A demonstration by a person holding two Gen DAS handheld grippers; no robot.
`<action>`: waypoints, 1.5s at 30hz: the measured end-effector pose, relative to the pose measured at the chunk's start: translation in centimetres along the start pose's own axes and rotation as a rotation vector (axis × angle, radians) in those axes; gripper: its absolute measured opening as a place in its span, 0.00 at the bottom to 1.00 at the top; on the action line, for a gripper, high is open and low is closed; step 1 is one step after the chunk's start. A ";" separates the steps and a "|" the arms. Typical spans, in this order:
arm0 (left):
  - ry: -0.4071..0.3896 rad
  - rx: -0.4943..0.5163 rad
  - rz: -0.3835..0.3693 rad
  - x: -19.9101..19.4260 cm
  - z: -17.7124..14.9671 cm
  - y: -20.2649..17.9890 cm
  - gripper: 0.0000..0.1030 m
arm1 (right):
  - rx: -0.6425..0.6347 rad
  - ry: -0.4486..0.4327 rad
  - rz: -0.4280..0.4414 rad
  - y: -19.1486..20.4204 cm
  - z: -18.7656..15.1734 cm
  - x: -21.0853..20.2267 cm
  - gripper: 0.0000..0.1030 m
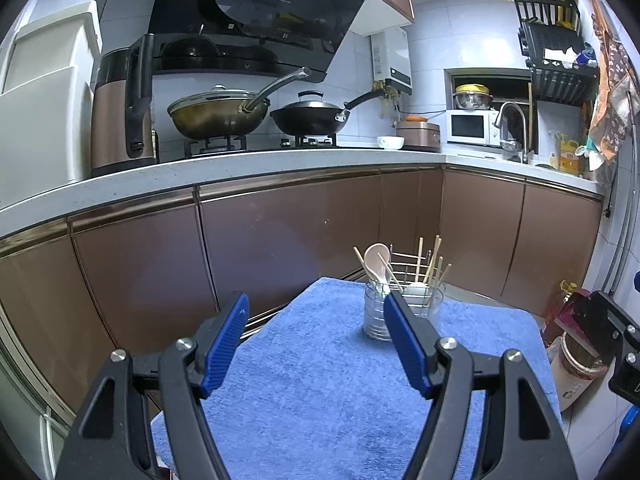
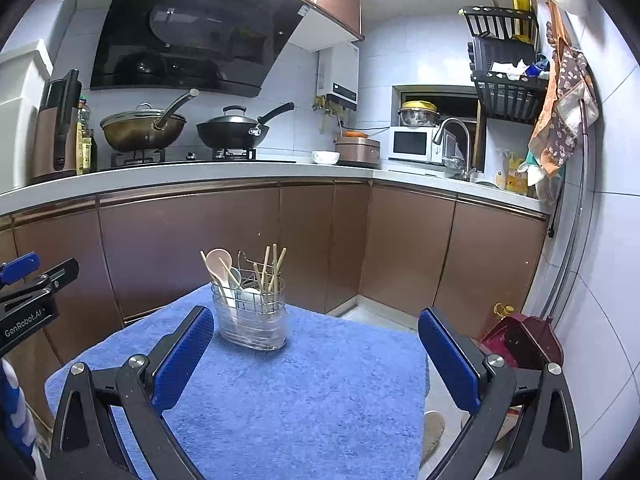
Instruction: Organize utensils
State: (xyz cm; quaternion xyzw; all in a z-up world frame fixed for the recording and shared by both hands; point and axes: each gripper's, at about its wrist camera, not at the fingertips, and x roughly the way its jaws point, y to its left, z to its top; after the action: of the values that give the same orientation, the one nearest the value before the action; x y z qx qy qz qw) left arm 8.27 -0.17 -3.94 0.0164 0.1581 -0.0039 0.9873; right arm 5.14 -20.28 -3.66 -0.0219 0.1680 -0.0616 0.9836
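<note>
A clear utensil holder (image 2: 252, 320) with a wire rack stands near the far edge of a blue towel (image 2: 288, 396). It holds a beige spoon (image 2: 219, 262), a white spoon and several wooden chopsticks (image 2: 272, 266). In the left wrist view the holder (image 1: 400, 312) sits just beyond my left gripper (image 1: 316, 312), which is open and empty, its right finger overlapping the holder. My right gripper (image 2: 316, 328) is open wide and empty, short of the holder and to its right. The left gripper's body (image 2: 28, 300) shows at the left edge of the right wrist view.
Brown kitchen cabinets (image 1: 280, 236) run behind the towel-covered table. The counter carries two woks (image 1: 224, 114), a kettle, a rice cooker, a microwave (image 1: 472, 128) and a sink tap. A dark red box (image 2: 524, 340) and containers sit on the floor at right.
</note>
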 end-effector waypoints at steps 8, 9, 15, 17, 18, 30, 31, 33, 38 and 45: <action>0.004 -0.003 -0.012 0.7 0.2 -0.1 0.67 | 0.007 0.022 0.003 -0.2 -0.5 1.0 1.00; 0.005 -0.004 -0.014 0.7 0.2 0.0 0.67 | 0.006 0.024 0.004 -0.2 -0.5 1.0 1.00; 0.000 -0.004 -0.013 1.0 0.4 -0.1 0.67 | 0.006 0.027 0.009 -0.2 -0.7 1.2 1.00; -0.004 -0.001 -0.013 1.0 0.4 -0.3 0.67 | 0.007 0.027 0.009 -0.2 -0.7 1.3 1.00; -0.005 0.001 -0.012 1.0 0.4 -0.4 0.67 | 0.007 0.028 0.010 -0.2 -0.7 1.4 1.00; -0.007 0.008 -0.012 1.2 0.2 -1.0 0.67 | 0.011 0.039 0.007 -0.4 -1.1 1.9 1.00; -0.006 0.008 -0.012 1.2 0.2 -1.0 0.67 | 0.011 0.040 0.007 -0.4 -1.1 2.0 1.00; -0.006 0.007 -0.011 1.2 0.2 -1.1 0.67 | 0.010 0.039 0.007 -0.4 -1.2 2.0 1.00; -0.003 0.004 -0.008 1.4 0.0 -0.9 0.67 | 0.005 0.044 0.007 -0.3 -1.3 2.2 1.00; 0.002 0.006 -0.001 1.8 -0.1 -0.8 0.67 | 0.004 0.046 0.006 -0.4 -1.4 2.3 1.00</action>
State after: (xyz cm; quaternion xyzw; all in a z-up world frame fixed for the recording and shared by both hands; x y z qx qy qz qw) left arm 9.98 -0.96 -4.64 0.0191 0.1592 -0.0050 0.9871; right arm 6.81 -21.00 -5.68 -0.0182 0.1903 -0.0595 0.9797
